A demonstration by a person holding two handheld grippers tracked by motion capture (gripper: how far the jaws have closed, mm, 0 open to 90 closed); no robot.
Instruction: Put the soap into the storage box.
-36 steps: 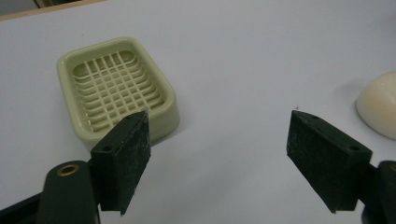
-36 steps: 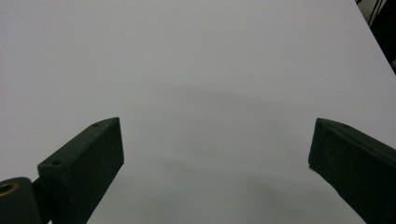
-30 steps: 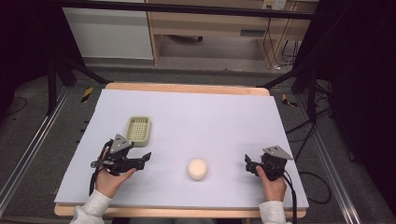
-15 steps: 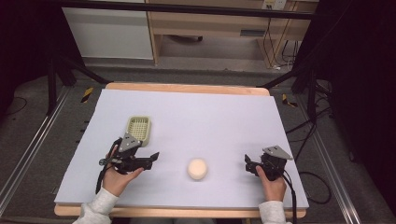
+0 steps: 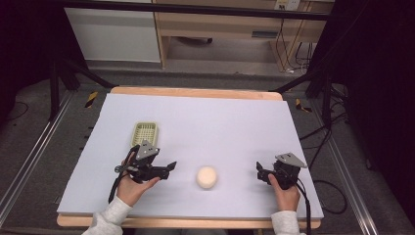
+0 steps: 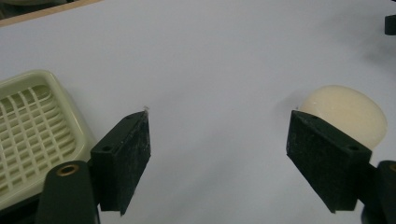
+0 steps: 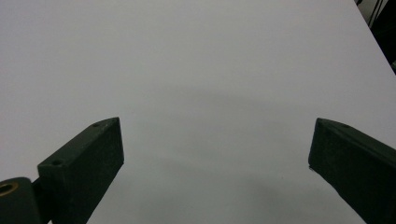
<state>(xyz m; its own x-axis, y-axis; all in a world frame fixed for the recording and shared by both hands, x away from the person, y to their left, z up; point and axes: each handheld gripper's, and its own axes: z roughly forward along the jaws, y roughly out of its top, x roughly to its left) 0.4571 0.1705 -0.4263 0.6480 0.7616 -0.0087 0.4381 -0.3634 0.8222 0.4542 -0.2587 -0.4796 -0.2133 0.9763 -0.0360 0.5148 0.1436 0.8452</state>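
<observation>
The left gripper (image 6: 219,154) is held with jaws spread wide; the soap bar (image 6: 348,114) lies just beyond its right-hand jaw. Smooth, rigid, likely slippery: its flanks should be gripped.

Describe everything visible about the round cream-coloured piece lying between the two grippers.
The cream soap bar is a smooth, rounded, matte lump, like a flattened dome, of one pale colour with no wrapper or markings that can be seen. It lies flat on the white table cover, near the front edge, and casts a soft shadow. Nothing touches it: in the left gripper view it lies just beyond one jaw of the open left gripper, which points toward it.
</observation>
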